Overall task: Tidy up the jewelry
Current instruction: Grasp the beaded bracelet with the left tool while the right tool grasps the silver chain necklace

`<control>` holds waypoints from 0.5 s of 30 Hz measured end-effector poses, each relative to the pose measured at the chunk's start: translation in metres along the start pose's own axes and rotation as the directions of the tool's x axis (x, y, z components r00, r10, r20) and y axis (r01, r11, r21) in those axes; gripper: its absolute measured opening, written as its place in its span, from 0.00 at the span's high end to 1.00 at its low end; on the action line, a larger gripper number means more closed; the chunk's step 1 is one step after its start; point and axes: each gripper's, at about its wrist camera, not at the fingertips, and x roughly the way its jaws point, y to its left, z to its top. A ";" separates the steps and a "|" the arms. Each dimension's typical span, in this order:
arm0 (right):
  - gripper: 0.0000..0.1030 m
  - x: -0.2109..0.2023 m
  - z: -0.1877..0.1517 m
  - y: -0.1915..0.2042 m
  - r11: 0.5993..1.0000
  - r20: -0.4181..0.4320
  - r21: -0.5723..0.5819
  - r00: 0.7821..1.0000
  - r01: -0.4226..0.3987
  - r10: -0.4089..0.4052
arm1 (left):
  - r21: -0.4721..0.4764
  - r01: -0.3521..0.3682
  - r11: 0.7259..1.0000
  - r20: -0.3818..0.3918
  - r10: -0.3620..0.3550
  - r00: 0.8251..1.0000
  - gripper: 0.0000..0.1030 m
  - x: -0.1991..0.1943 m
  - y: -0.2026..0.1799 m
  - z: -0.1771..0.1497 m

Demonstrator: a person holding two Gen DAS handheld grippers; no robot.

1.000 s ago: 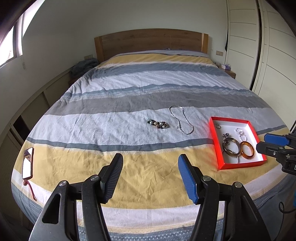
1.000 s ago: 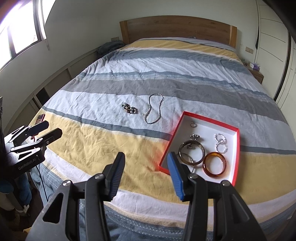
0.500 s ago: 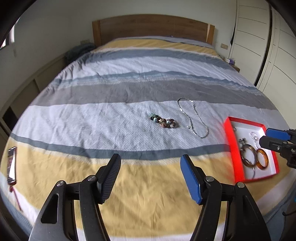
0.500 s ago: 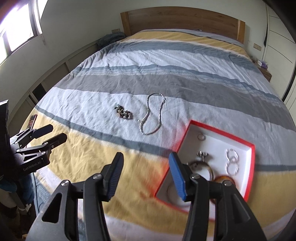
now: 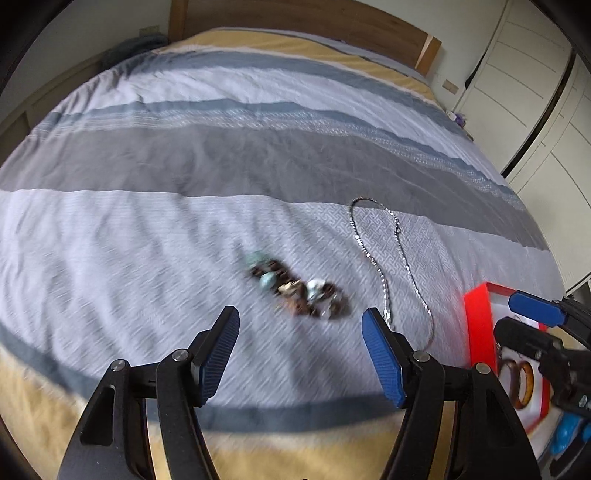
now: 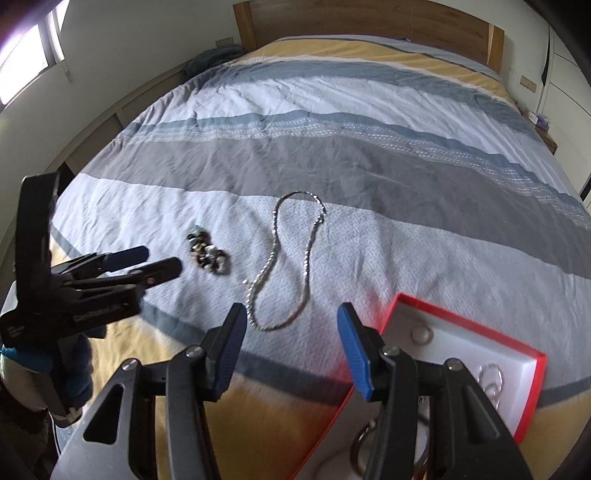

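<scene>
A beaded bracelet (image 5: 299, 290) of brown and pale stones lies on the striped bedspread, just beyond my open left gripper (image 5: 300, 356). It also shows in the right wrist view (image 6: 207, 254). A silver chain necklace (image 5: 388, 258) lies looped to its right (image 6: 288, 258). A red tray with a white inside (image 6: 461, 332) holds rings and bangles; my open right gripper (image 6: 291, 349) hovers over its near left corner. In the left wrist view the tray (image 5: 476, 325) is at the right edge with an amber bangle (image 5: 522, 384).
The bed (image 6: 332, 122) fills both views, with a wooden headboard (image 6: 369, 22) at the far end. White wardrobe doors (image 5: 535, 92) stand to the right. A ledge and window (image 6: 29, 62) run along the left wall.
Both grippers have moved forward over the bed. The bracelet and necklace now lie much closer to the left gripper; the tray has slid under the right gripper. Both stayed open.
</scene>
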 end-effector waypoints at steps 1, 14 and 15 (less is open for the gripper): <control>0.52 0.005 0.001 -0.002 1.000 -0.004 0.002 1.000 -0.002 0.002 | 0.007 -0.008 1.000 -0.009 0.008 1.000 0.34 0.008 -0.004 0.002; 0.45 0.053 0.020 -0.003 0.998 -0.095 0.033 0.994 -0.051 0.054 | -0.048 -0.070 0.996 -0.009 0.070 0.998 0.83 0.044 0.030 0.012; 0.45 0.057 0.021 -0.002 0.997 -0.103 0.044 0.993 -0.058 0.062 | -0.057 -0.068 0.996 0.002 0.068 0.998 0.83 0.040 0.036 0.012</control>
